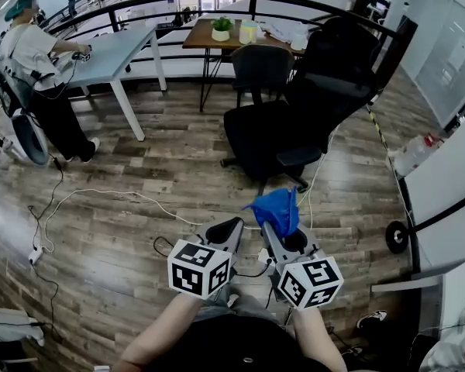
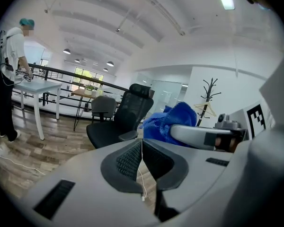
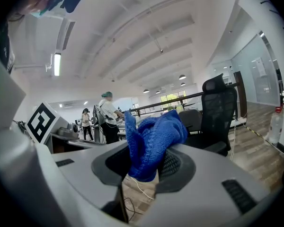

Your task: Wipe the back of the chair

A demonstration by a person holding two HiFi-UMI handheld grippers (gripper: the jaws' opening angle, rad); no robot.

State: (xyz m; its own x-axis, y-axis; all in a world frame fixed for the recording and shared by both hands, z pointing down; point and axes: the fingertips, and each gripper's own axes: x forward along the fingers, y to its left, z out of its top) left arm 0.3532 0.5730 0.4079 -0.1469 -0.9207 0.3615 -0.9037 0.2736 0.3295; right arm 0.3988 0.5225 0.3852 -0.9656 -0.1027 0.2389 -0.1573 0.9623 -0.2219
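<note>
My right tool (image 1: 273, 229) is closed on a blue cloth (image 1: 276, 206), which bunches up above the jaws. My left tool (image 1: 229, 227) is closed too, its jaws pressed together with nothing between them. The black chair (image 1: 283, 126) stands on the floor (image 1: 139, 208) at 12 o'clock from both tools, well apart from them. Its back (image 1: 345, 53) is at 1 o'clock.
</note>
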